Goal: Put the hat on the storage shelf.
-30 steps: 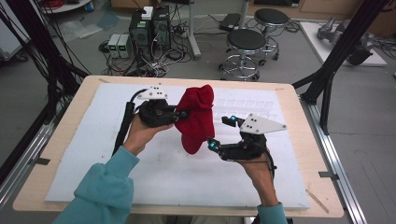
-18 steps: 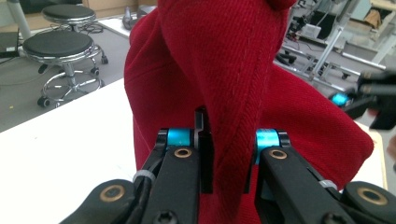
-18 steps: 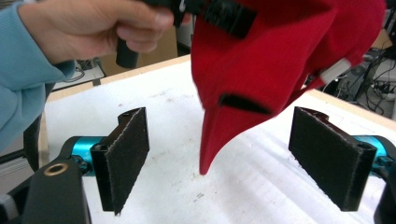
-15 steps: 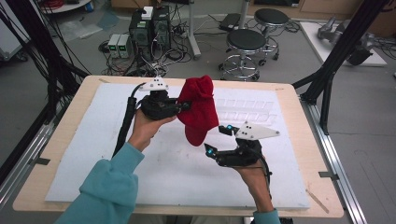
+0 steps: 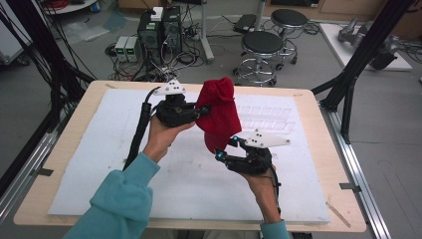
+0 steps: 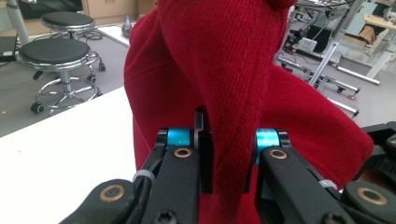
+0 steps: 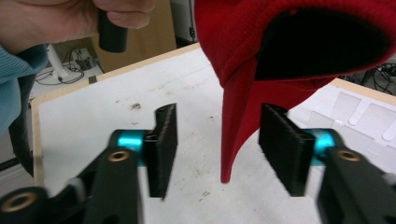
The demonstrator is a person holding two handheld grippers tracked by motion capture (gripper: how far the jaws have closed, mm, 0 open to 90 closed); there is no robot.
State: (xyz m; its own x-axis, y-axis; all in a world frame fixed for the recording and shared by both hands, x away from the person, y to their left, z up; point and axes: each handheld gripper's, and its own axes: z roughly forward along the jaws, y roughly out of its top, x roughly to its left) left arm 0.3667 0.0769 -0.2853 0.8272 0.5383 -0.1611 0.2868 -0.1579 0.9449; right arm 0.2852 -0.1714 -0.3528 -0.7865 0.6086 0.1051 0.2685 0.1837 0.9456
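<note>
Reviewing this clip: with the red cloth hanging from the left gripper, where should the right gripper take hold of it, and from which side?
Best grip is probably the hanging lower corner of the red cloth, approached from below. The left gripper pinches a seam higher up, so this flap dangles free above the table. It already hangs between the right gripper's jaws, which have just been closing but aren't pressing on it yet.
</note>
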